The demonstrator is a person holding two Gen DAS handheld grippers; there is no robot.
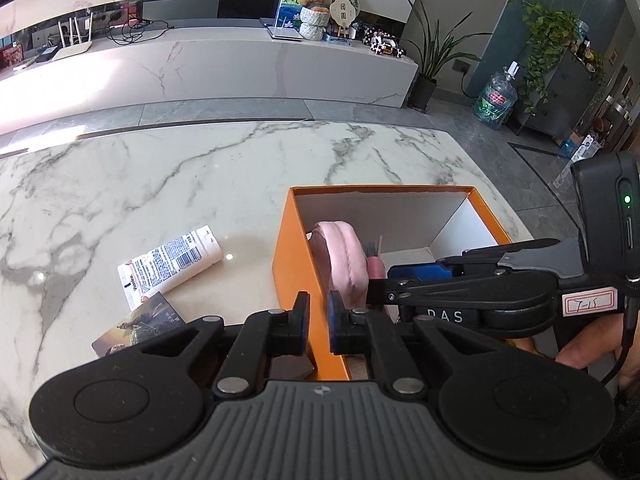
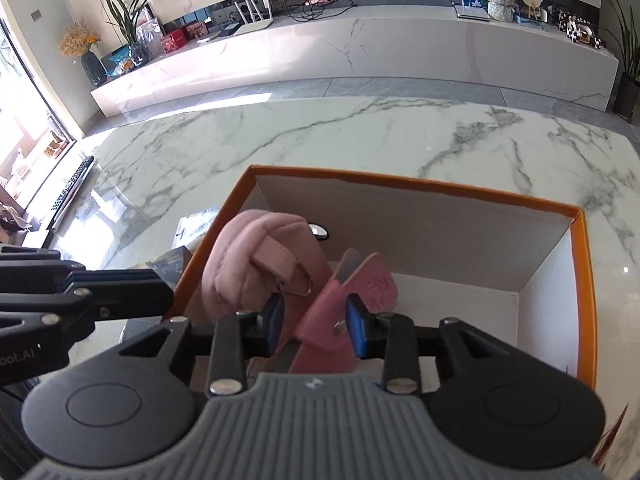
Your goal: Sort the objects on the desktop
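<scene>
Orange box (image 1: 298,264) on marble table (image 1: 160,184). Left gripper (image 1: 318,314) straddles box's left wall, jaws nearly closed on it. Right gripper (image 2: 314,320) over box interior, jaws partly open, dark pink case (image 2: 352,300) between pads, grip unclear. Pink pouch (image 2: 240,268) inside box against left wall. Tube (image 1: 172,266) and card (image 1: 140,326) on table left of box.

Our left tool (image 1: 317,312) is black with blue pads, silver screws and a ribbed grey housing. Our right tool (image 2: 314,322) matches it; it carries white "DAS" lettering, a handwritten label and a green light.
</scene>
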